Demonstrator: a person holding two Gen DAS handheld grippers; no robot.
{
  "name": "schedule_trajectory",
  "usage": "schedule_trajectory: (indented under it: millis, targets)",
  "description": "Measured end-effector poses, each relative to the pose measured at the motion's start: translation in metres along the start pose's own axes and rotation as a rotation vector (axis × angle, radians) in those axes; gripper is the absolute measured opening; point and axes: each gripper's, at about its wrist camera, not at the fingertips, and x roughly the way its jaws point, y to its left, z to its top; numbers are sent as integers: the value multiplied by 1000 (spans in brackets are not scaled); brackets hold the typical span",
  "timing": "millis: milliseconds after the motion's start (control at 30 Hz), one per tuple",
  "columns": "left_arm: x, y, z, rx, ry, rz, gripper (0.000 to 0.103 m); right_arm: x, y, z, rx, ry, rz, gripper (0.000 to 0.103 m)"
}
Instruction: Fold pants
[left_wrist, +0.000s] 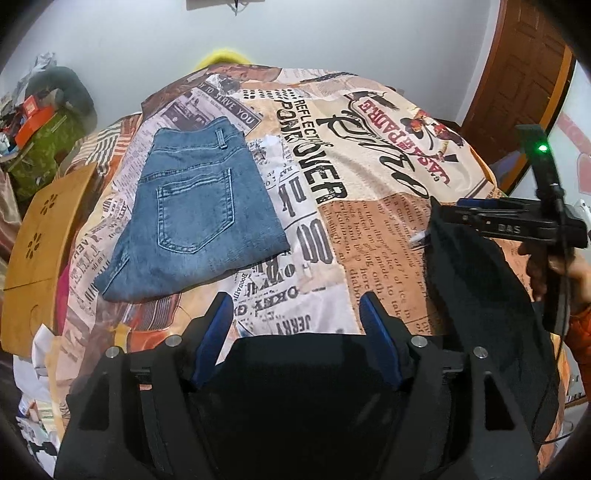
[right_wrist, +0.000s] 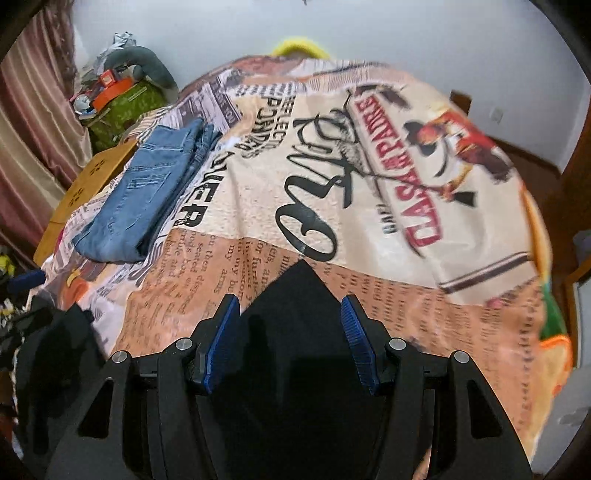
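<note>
Black pants (left_wrist: 472, 288) hang over the printed bedspread (left_wrist: 369, 166), stretched between my two grippers. My left gripper (left_wrist: 294, 297) points down at the bed, and dark cloth fills the gap between its blue pads (left_wrist: 214, 332). I cannot tell whether those pads press on the cloth. My right gripper (left_wrist: 465, 206) is at the right of the left wrist view, held by a hand (left_wrist: 554, 269), with the black cloth draping from its fingers. In the right wrist view a peak of the black pants (right_wrist: 295, 332) stands between the right gripper (right_wrist: 290, 297) pads.
Folded blue jeans (left_wrist: 195, 214) (right_wrist: 136, 199) lie on the left part of the bed. A low wooden table (left_wrist: 40, 251) stands beside the bed's left edge. A green bag with clutter (left_wrist: 44, 147) sits behind the table. A brown door (left_wrist: 517, 85) is at the far right.
</note>
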Motion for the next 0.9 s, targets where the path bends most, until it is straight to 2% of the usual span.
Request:
schedule_trajectory:
  millis: [100,200,267,400,500,667,900]
  targets:
    - [5,1,-1,0,10,5,72,13,-1,1,7,16,-11,53]
    - [8,-2,-4,8,21,2,72,23,0,-3,-1,38,-3,28]
    - [8,-5,-5,19,31,8,72,25,1,-4,-15,29,-13,25]
    - [6,-11,-11,31,45,4,72,12,5,-7,-29,13,-12,12]
    - [0,-17,-18,59,51,25,72,-7,9,-6,-49,-24,-6,9]
    - [-10,-30,-33,114,82,29,73,-62,14,-7,-76,-122,-18,9]
    - [-25,-52,-57,171,119,35,73,-154,10,-20,-73,-258,-52,8]
